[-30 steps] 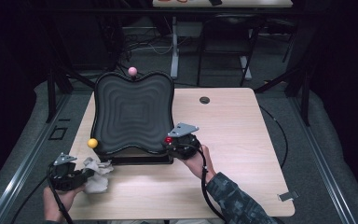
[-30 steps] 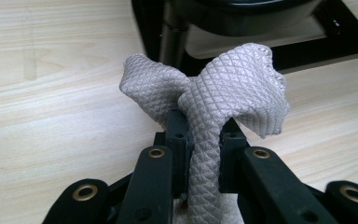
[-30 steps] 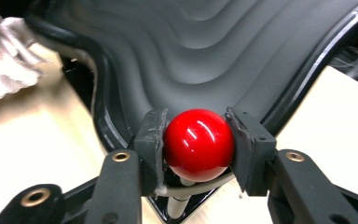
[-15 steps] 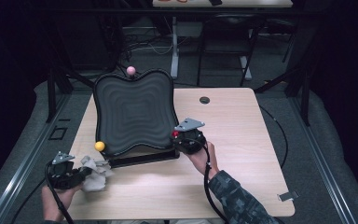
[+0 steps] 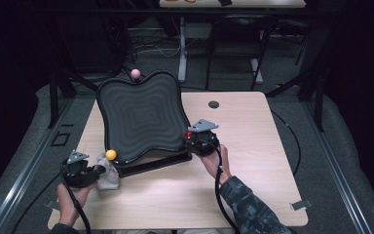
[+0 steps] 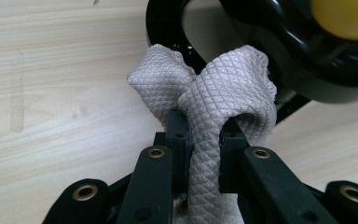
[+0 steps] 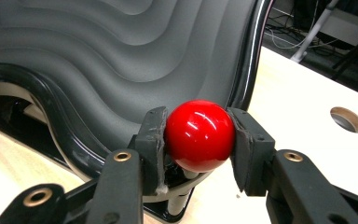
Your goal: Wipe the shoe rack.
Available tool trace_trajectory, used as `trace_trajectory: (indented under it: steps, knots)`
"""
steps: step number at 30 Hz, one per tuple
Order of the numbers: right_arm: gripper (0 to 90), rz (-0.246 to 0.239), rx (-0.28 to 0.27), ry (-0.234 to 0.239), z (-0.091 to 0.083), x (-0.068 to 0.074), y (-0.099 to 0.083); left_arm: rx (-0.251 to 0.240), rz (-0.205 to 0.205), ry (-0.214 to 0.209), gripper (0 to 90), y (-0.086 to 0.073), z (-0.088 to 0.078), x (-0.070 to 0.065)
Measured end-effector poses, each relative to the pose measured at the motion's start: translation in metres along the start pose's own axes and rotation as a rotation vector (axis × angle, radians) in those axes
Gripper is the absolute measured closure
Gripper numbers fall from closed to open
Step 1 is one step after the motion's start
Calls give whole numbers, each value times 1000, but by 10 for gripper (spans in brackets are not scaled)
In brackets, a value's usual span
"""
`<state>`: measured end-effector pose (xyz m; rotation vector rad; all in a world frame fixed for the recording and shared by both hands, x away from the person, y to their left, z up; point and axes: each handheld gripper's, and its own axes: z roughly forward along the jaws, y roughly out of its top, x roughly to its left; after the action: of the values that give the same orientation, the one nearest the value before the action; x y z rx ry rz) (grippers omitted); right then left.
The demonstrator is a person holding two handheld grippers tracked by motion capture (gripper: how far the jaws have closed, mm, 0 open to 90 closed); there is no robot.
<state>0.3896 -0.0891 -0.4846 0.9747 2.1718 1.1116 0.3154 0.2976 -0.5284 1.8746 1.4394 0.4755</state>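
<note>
High view: wavy black tray (image 5: pixel 141 119) tilted, far edge up, near-left of the table (image 5: pixel 253 146).

Left gripper view: left gripper (image 6: pixel 204 128) clamped on a quilted cloth (image 6: pixel 223 88), ready to wipe.

Right gripper view: right gripper (image 7: pixel 199 135) has just closed; pads pinch the red knob (image 7: pixel 199 134), likely steadying the tray.

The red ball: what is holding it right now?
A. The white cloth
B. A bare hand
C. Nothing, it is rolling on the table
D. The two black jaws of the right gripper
D: in the right gripper view, the red ball sits squeezed between the two black jaws of the right gripper, at the corner of the black wavy tray.
</note>
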Motion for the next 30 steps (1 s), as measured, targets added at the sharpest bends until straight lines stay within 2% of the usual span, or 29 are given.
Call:
trace_trajectory:
  steps: [2,4,9,12,18,24,29,30]
  knots:
    - [597,-7,-2,-9,1,-2,0,-21,-12,-26,791,0,2,1]
    - [597,-7,-3,-12,2,-3,0,-30,-6,-39,791,1,4,-1]
    - [598,-6,-11,-11,5,-7,0,-38,44,-89,791,3,11,-12]
    - [598,-8,-1,-5,4,-8,0,-37,86,-78,793,4,14,-17]
    - [598,-1,-13,-12,6,-9,0,-15,112,-79,795,0,19,-18]
    - [598,0,-13,-14,6,-10,0,60,152,-76,796,-8,34,-21]
    - [599,-2,-10,-14,7,-11,0,62,168,-77,796,-10,36,-22]
    - [598,-2,-10,-13,7,-11,0,62,183,-75,796,-9,35,-21]
